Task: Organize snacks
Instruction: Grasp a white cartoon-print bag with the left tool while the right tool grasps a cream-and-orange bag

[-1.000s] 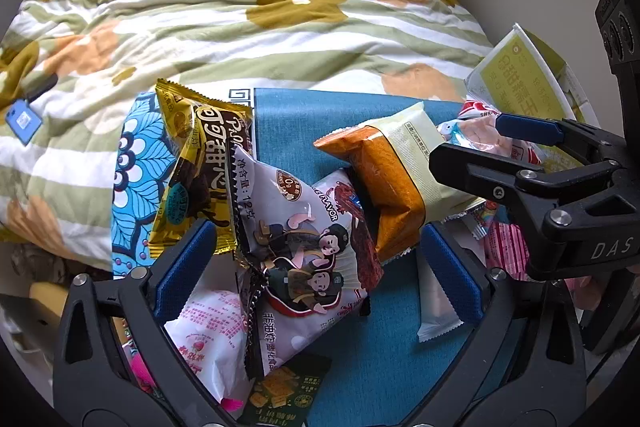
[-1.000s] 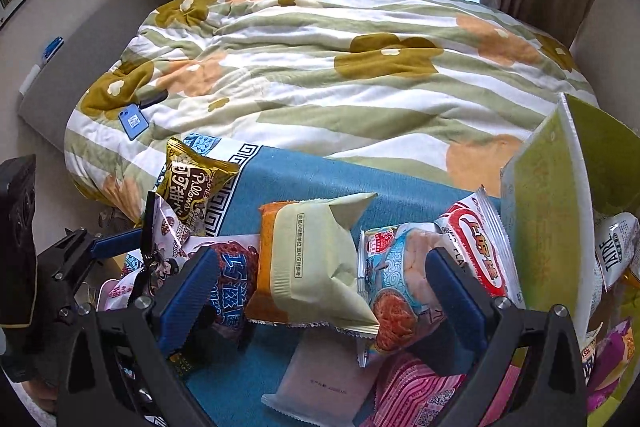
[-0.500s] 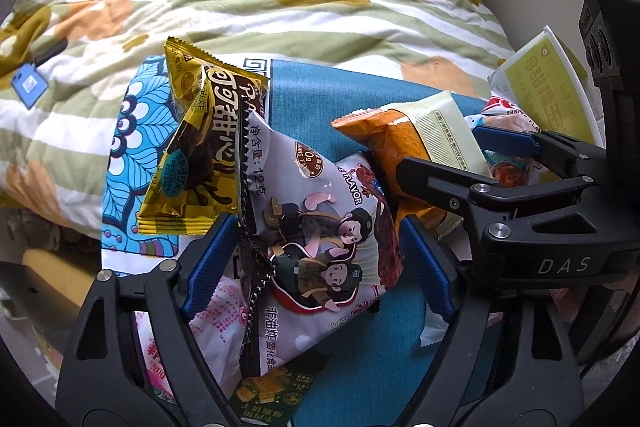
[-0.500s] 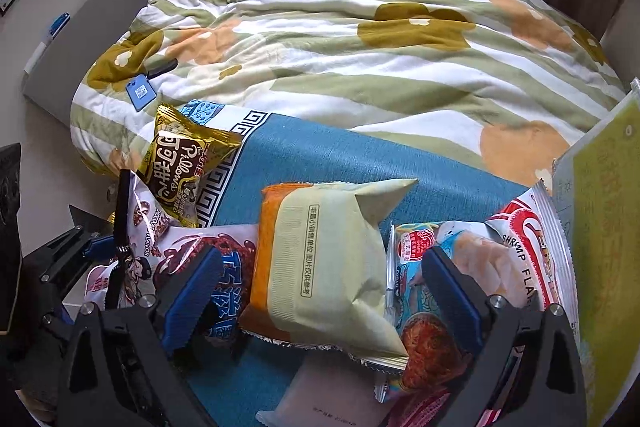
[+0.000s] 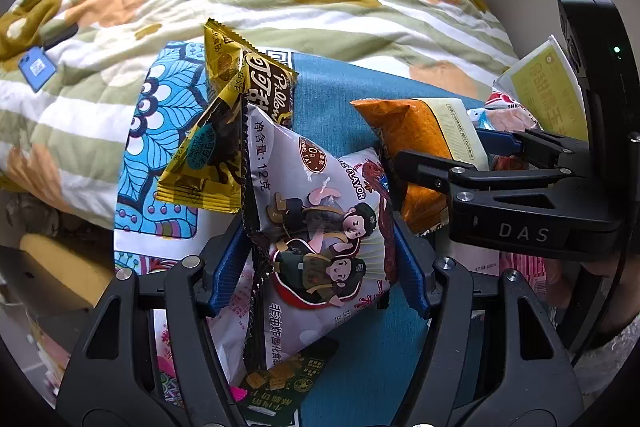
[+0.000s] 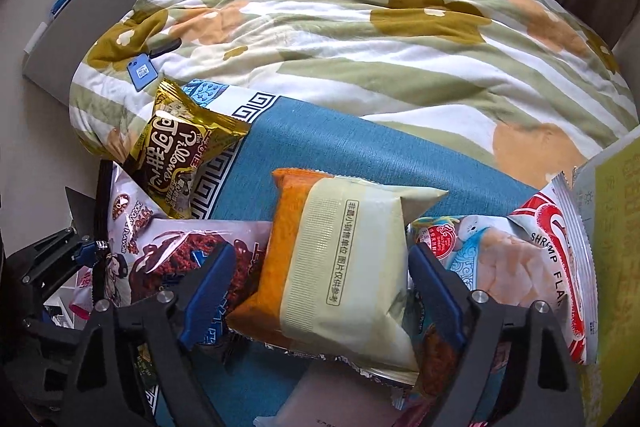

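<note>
Snack packets lie heaped on a blue cloth (image 5: 332,99). My left gripper (image 5: 320,247) points down at a grey-white cartoon packet (image 5: 320,195). Its jaws are closing and both blue pads touch the packet's sides. A gold chocolate packet (image 5: 224,131) leans on that packet's far left edge. My right gripper (image 6: 320,255) straddles an orange-and-cream packet (image 6: 344,267). These jaws are closing too, with the pads close beside the packet but not squeezing it. From the left wrist view the right gripper (image 5: 440,147) shows over the same orange packet (image 5: 412,131).
A shrimp-flavour packet (image 6: 540,259) lies right of the orange one, with a yellow-green box (image 6: 616,227) at the far right. A dark green packet (image 5: 288,387) and a pink one (image 5: 236,307) lie under the cartoon packet. A flowered quilt (image 6: 360,27) fills the background.
The left jaws narrowed from wide apart until the pads met the cartoon packet. The right gripper sank closer over the orange-and-cream packet and its jaws drew in.
</note>
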### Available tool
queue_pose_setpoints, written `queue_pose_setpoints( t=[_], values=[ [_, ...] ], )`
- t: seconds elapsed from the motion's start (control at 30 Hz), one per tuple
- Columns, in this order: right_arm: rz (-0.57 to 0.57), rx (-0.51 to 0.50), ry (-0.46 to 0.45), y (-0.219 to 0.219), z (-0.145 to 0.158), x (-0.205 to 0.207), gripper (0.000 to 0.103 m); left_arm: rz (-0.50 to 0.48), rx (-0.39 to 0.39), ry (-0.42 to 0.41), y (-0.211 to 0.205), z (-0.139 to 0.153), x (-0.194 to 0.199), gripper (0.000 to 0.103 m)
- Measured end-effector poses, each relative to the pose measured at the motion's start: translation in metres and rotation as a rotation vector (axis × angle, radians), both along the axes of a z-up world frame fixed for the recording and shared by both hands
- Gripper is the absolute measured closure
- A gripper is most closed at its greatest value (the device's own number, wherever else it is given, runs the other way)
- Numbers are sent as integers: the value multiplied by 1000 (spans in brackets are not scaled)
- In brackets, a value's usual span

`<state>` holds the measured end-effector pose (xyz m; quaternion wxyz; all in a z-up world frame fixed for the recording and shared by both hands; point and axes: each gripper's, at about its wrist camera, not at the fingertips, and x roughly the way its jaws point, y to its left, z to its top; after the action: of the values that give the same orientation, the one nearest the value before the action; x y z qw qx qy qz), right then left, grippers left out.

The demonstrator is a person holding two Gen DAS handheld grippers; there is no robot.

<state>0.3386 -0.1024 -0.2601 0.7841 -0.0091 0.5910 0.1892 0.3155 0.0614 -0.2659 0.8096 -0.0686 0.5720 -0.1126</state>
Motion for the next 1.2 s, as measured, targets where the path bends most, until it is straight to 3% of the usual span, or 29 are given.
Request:
queue_pose_setpoints(
  t=[0.1,0.3,0.63,0.87,1.2],
  values=[
    [-4,-21,14,1,-3,1,35,-1,1,-9,2,3,-2,40],
    [-22,-17,23,-1,-1,0,45,0,8,-32,4,13,-8,40],
    [-66,30,-31,-10,33,-15,45,6,20,-99,13,52,-23,40],
    [-126,76,-93,-27,75,-33,45,-21,12,-170,10,91,-34,40],
    [-223,127,-245,-85,148,-74,45,-82,-3,-325,-52,166,-40,40]
  ],
)
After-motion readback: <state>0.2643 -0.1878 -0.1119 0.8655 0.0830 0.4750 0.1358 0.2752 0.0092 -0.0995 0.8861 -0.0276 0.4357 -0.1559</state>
